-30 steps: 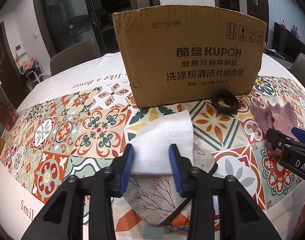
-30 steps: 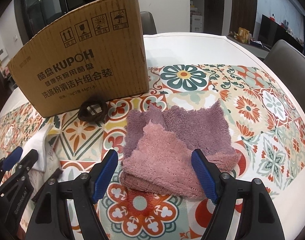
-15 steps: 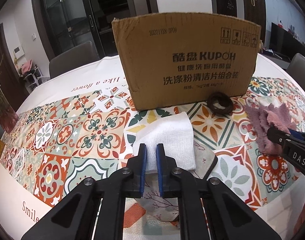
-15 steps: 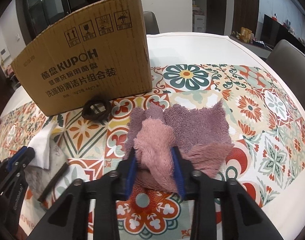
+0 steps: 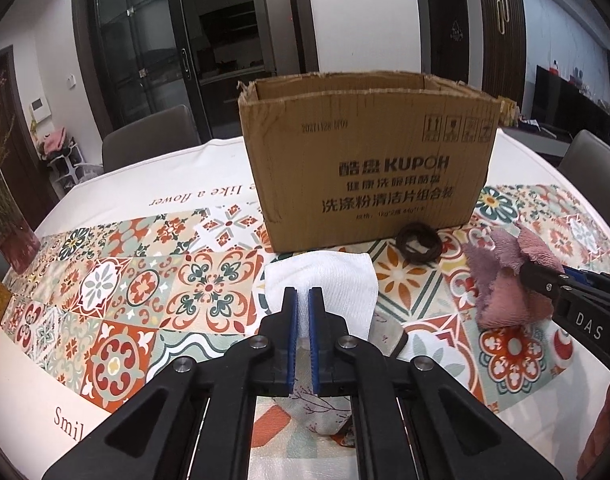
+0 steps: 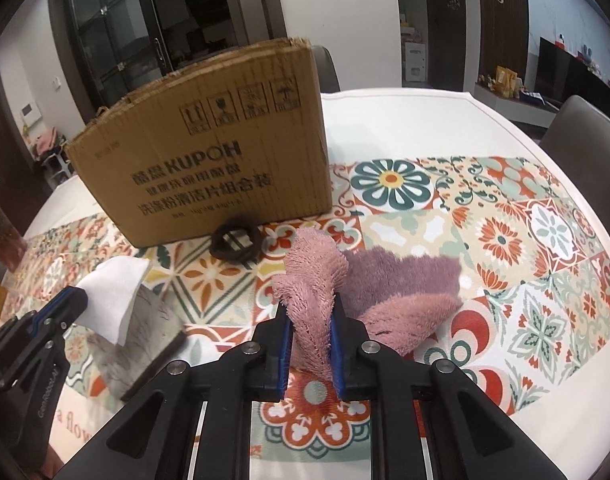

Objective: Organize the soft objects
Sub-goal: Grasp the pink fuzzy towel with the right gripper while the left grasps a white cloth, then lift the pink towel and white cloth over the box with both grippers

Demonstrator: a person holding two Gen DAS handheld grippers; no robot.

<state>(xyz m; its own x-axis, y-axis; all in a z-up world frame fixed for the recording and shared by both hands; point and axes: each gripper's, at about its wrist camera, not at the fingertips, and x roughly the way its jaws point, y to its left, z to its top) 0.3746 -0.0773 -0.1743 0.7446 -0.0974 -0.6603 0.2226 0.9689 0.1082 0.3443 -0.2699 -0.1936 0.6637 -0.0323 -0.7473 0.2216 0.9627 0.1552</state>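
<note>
My left gripper (image 5: 301, 300) is shut on the near edge of a white cloth (image 5: 337, 280), which is lifted off a grey floral pouch (image 5: 317, 404) lying under it. In the right wrist view my right gripper (image 6: 309, 312) is shut on a pink fluffy cloth (image 6: 311, 276), bunched up between the pads and raised above the table. A purple fluffy cloth (image 6: 401, 280) lies just behind it, and part of the pink cloth still rests on the tablecloth. An open cardboard box (image 5: 369, 176) stands behind both cloths. The left gripper (image 6: 71, 300) with the white cloth (image 6: 113, 296) shows at the left.
A dark brown hair tie (image 5: 419, 242) lies against the box front. The table wears a tiled floral tablecloth (image 5: 145, 292). A vase with dried flowers (image 5: 5, 216) stands at the far left edge. Grey chairs (image 5: 145, 140) surround the table.
Both grippers went from open to shut: the left pinched the white cloth, the right bunched the pink cloth. Both have since risen, lifting their cloths; the box's open top now shows.
</note>
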